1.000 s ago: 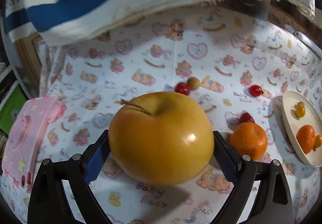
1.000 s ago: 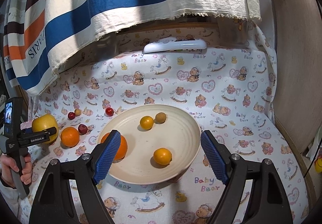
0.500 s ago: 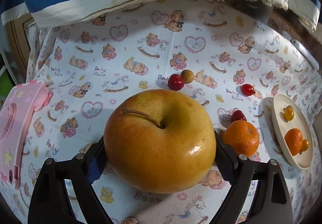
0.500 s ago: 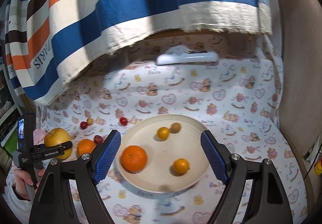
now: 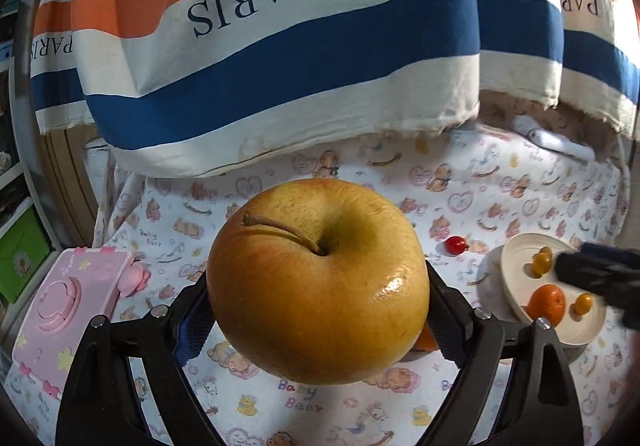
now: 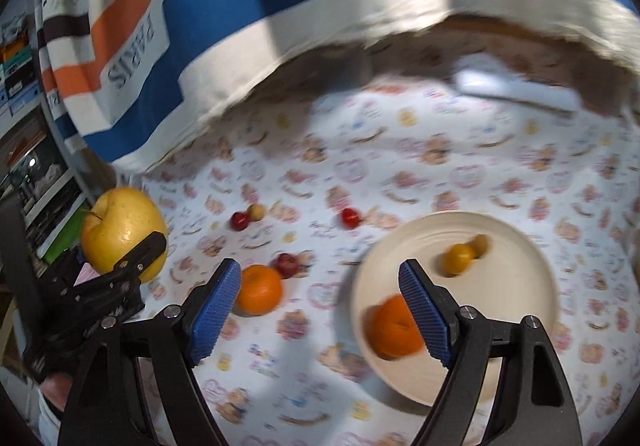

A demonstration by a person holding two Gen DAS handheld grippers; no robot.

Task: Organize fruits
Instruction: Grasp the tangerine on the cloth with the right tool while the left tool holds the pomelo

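So the left gripper had its jaws clamped on the big yellow apple, held up off the table, probably headed for the plate with the other fruit. The right gripper was wide open and empty, with a loose orange just past its left jaw.

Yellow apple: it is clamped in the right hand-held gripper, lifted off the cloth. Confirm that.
Wrong gripper. The yellow apple is clamped in the left hand-held gripper, lifted off the cloth; the left wrist view shows it. The right hand-held gripper is open and empty.
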